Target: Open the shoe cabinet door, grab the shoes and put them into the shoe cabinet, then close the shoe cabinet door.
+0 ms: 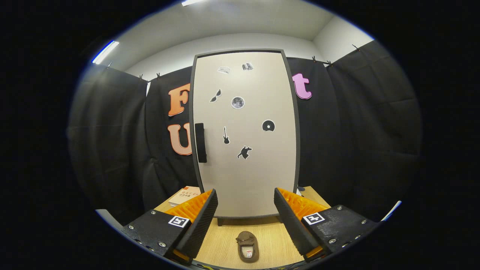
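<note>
Standing shut, the shoe cabinet is upright on the wooden table, its door closed with a dark handle at its left edge and small stickers across the front. The gripper is spread wide, holding nothing. A brown shoe lies on the table before the cabinet, between the fingers. A book lies left of the cabinet's base.

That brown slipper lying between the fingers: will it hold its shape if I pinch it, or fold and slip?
The slipper looks soft and low-sided, so it will probably squash and sag rather than stay stiff. It seems small and likely light. Lying flat on the wooden table, it should slide, not roll or tip. The gripper is open, its fingers spread wider than the slipper.
</note>
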### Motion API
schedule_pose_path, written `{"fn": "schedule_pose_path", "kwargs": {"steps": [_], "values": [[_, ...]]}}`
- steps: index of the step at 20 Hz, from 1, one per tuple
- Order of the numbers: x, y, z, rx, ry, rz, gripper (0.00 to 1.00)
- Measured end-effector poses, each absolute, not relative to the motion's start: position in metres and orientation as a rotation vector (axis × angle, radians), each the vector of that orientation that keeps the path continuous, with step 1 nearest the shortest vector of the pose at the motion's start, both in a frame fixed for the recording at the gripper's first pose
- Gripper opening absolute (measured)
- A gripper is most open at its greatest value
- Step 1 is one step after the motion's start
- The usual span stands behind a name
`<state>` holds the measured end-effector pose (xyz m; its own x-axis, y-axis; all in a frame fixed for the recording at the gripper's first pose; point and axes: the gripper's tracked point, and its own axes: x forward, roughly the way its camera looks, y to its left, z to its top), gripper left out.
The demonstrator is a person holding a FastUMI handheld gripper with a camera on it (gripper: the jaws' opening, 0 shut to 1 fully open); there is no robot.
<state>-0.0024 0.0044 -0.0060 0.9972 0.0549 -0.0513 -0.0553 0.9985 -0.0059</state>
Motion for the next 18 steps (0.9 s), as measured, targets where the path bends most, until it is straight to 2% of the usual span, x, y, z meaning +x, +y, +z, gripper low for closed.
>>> {"fn": "schedule_pose_path", "kwargs": {"steps": [18], "values": [[0.003,0.037,-0.008,-0.047,0.038,0.028,0.95]]}}
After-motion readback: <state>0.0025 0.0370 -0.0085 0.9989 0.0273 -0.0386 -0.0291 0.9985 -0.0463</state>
